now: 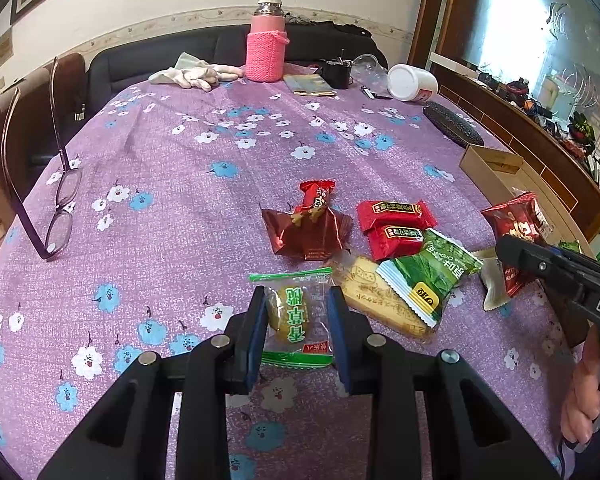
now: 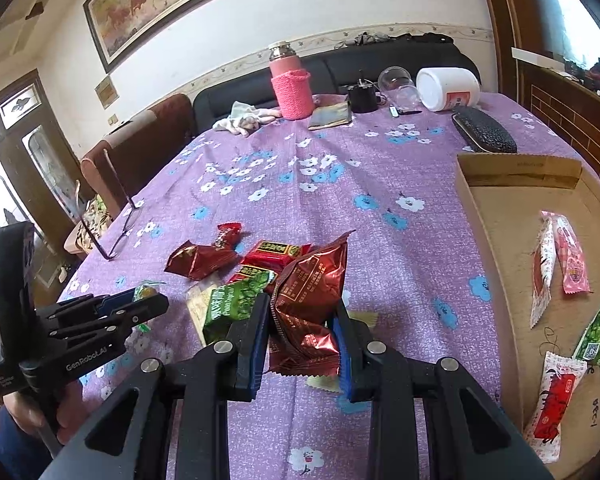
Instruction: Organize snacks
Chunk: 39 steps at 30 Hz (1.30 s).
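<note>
Currently, the left gripper (image 1: 296, 316) pinches a clear packet with green ends (image 1: 294, 316) holding a yellow pastry; both blue pads press its sides, and the packet runs from between the fingers toward 12 o'clock in the left wrist view. The packet appears lifted just above the purple floral tablecloth (image 1: 160, 200).

From this gripper, the remaining snacks lie as follows:
- dark red foil wrapper (image 1: 306, 232) with a small red candy (image 1: 316, 196) on top, at 12 o'clock
- two red packets (image 1: 396, 224), overlapping, at 1 o'clock
- green leaf-print packet (image 1: 428, 276) lying over a clear biscuit packet (image 1: 364, 288), at 2 o'clock, just beside the right finger

The right gripper (image 2: 302, 336) is clamped on a dark red foil bag (image 2: 312, 300), which stands upright between its pads. The cardboard tray (image 2: 516, 176) sits at 2 o'clock from this gripper and contains several snack packets (image 2: 560, 264).

Eyeglasses (image 1: 56, 200) stand at 10 o'clock of the left gripper, well apart
</note>
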Each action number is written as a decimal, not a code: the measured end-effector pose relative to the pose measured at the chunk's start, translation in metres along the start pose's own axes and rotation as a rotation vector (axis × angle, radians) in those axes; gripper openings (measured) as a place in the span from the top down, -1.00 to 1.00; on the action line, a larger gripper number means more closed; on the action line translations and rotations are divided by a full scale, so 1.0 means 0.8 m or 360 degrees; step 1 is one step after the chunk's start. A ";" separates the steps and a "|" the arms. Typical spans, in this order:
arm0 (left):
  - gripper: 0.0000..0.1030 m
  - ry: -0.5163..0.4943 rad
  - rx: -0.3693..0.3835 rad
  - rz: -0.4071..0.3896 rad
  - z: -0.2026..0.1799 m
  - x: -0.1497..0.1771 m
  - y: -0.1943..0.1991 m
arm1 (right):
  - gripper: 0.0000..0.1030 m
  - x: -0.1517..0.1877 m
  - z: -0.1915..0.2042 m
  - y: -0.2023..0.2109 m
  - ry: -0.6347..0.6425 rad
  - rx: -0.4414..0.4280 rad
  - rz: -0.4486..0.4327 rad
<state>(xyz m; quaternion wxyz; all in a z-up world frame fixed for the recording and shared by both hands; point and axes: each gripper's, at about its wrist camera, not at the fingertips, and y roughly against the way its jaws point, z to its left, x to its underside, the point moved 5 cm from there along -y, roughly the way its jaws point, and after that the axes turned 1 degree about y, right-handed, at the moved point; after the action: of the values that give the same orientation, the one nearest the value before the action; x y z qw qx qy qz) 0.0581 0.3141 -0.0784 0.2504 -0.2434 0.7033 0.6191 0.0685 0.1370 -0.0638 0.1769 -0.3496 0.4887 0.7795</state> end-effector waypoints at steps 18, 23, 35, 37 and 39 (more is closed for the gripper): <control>0.45 0.0003 0.0002 -0.0002 0.000 0.000 0.001 | 0.41 -0.001 -0.006 -0.003 -0.0006 0.0037 0.0005; 0.45 0.0007 -0.0001 -0.0008 0.001 -0.001 0.002 | 0.40 0.000 -0.007 -0.004 0.0000 0.0054 0.0003; 0.45 0.0006 -0.0004 0.0001 0.002 0.000 -0.002 | 0.41 -0.001 -0.006 -0.001 0.0008 0.0055 -0.0021; 0.45 0.0009 -0.0004 0.0008 0.003 0.001 -0.003 | 0.41 0.000 -0.006 -0.003 0.0014 0.0070 -0.0009; 0.45 0.0009 0.0001 -0.0007 0.002 -0.001 -0.001 | 0.41 0.001 -0.007 -0.004 0.0006 0.0066 -0.0001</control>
<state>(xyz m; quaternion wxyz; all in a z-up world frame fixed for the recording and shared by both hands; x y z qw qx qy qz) 0.0589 0.3160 -0.0786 0.2498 -0.2467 0.7037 0.6177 0.0721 0.1337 -0.0675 0.1834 -0.3476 0.5050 0.7685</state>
